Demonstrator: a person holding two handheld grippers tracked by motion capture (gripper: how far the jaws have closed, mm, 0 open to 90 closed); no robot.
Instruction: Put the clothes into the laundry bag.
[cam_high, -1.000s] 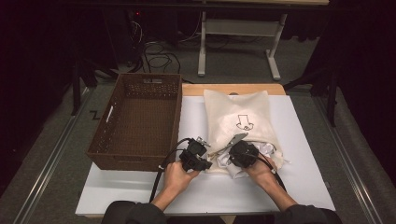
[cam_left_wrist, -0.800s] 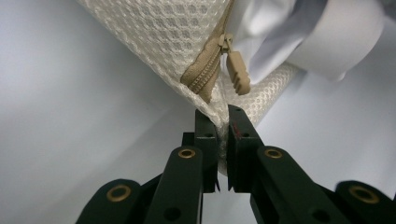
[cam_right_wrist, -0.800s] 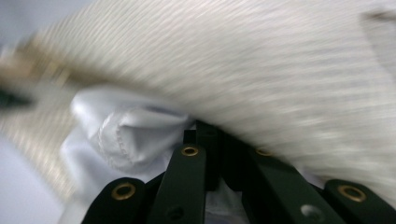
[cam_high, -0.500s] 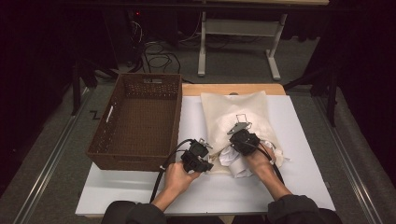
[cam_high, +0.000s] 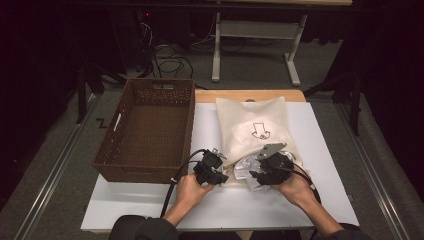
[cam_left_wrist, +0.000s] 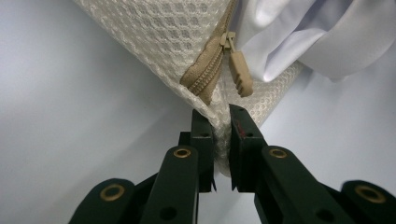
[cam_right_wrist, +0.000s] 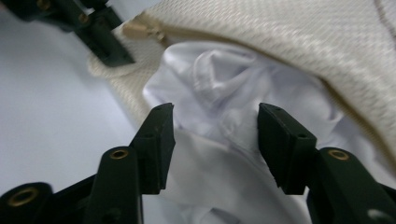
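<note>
partly bag-hidden white garment (cam_right_wrist: 219, 116)

From above, the near edge of the mesh bag (cam_high: 252, 131) is covered by both grippers and the hands, so its opening can't be read there. The white cloth (cam_right_wrist: 219, 140) runs up under the bag's flap, and how far inside it goes is hidden; its lower part is cut off at the bottom of the right gripper view. The zipper (cam_left_wrist: 208, 70) leaves the top edge of the left gripper view. The black drawing (cam_high: 260, 131) on the bag is perhaps an arrow, too small to tell.
</note>
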